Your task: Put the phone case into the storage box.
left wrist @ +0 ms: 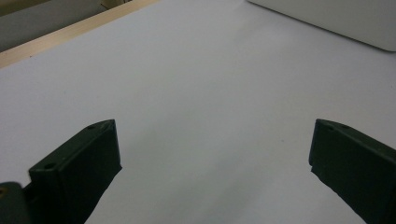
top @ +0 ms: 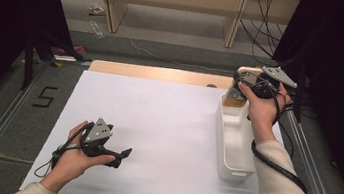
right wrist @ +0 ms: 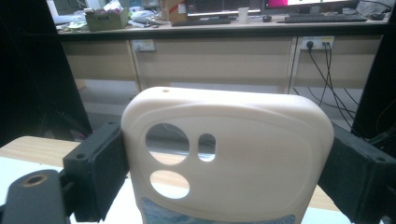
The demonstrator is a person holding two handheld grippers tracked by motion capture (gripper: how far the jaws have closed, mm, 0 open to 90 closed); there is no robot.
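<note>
A cream phone case [right wrist: 229, 154] with camera cutouts stands upright between my right gripper's [right wrist: 228, 137] two black jaws, which press on its side edges. In the high view this case [top: 237, 93] hangs over the far end of a long white bin [top: 220, 133] at the table's right side, with the right gripper [top: 243, 83] shut on it. My left gripper [top: 122, 156] lies low at the near left of the white table top [top: 166, 126]. Its jaws [left wrist: 215, 158] stand wide apart with nothing between them, pointing across the sheet toward the bin [left wrist: 336, 18].
A wooden strip [top: 158, 73] borders the table's far edge. Metal rails [top: 0, 125] run along both sides, and a "5" mark [top: 45, 96] is on the floor at left. Cables [top: 264, 33] hang near wooden desk legs beyond the table.
</note>
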